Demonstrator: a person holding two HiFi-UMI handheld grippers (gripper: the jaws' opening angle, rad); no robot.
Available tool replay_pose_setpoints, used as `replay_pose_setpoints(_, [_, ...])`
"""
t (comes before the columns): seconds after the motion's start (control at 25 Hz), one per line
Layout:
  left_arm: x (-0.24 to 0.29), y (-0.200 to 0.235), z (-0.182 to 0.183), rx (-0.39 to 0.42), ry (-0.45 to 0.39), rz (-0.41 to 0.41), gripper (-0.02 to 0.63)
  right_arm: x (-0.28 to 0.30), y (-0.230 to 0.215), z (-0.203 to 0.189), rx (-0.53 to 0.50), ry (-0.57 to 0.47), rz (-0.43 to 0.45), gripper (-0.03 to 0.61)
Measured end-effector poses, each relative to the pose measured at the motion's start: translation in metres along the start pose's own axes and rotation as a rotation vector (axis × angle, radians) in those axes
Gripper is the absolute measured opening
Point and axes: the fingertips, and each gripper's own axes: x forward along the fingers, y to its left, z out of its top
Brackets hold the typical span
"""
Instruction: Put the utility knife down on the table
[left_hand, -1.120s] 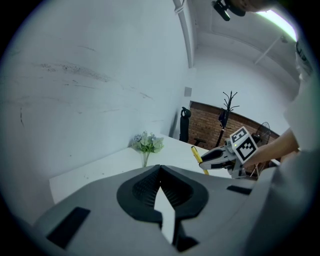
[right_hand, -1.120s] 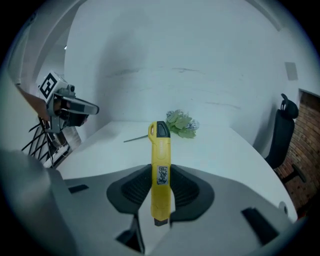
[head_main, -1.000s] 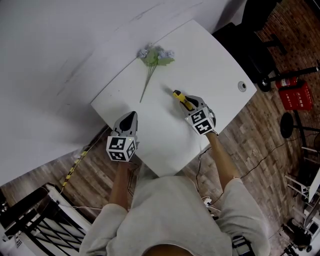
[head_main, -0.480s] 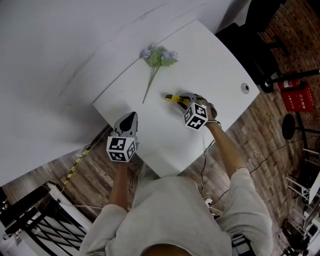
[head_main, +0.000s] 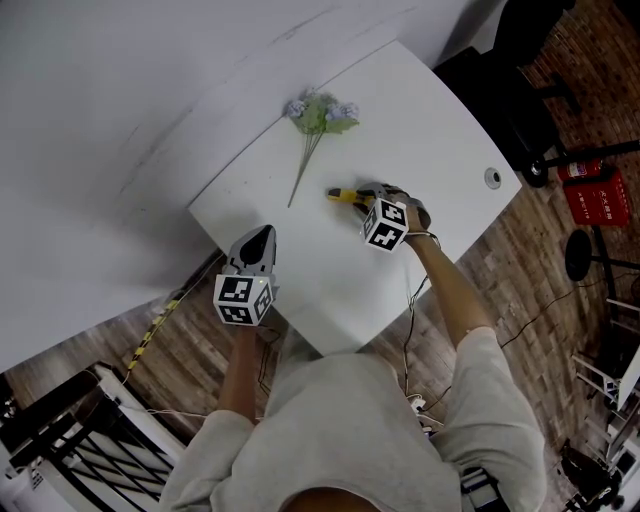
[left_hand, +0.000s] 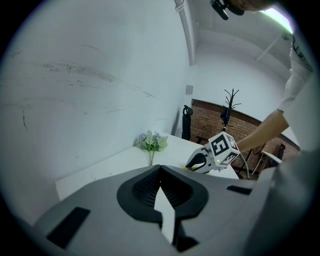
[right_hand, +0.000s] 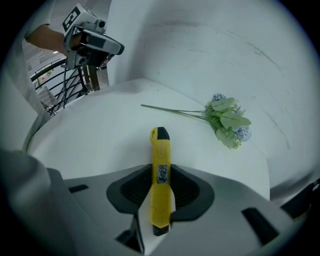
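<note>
A white table with rounded corners stands with its far edge against a pale wall, on a wood-plank floor. A sprig of artificial flowers lies by that far edge, stem angled toward the tabletop's middle. A round cable hole sits near the right corner.

A person in a pale grey, short-sleeved shirt worked at the bench. The left claw and right claw had grey shells, black ribbed pads and white cubes printed with black square markers. A thin dark cable ran from the right claw.
</note>
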Motion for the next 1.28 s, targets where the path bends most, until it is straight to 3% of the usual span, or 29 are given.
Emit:
replay_pose_setpoints(0.44, [-0.008, 0.001, -0.001, -0.003, -0.006, 0.007, 0.006, 0.000, 0.000, -0.001, 0.049, -0.021, 0.030, 0.119])
replay_pose_setpoints(0.68, [-0.010, 0.000, -0.001, -0.001, -0.005, 0.010, 0.006, -0.003, -0.007, -0.002, 0.073, -0.022, 0.002, 0.209])
replay_pose_setpoints(0.76, [-0.010, 0.000, 0.000, 0.000, -0.009, 0.010, 0.006, -0.006, -0.008, -0.001, 0.079, -0.030, -0.008, 0.207])
replay_pose_setpoints(0.92, [-0.012, -0.003, 0.003, 0.008, -0.014, 0.006, 0.006, -0.020, -0.008, 0.003, 0.141, -0.075, -0.044, 0.170])
replay_pose_setpoints(1.28, [-0.016, -0.018, 0.007, 0.030, -0.024, -0.013, 0.006, -0.066, -0.013, 0.009, 0.406, -0.247, -0.161, 0.048])
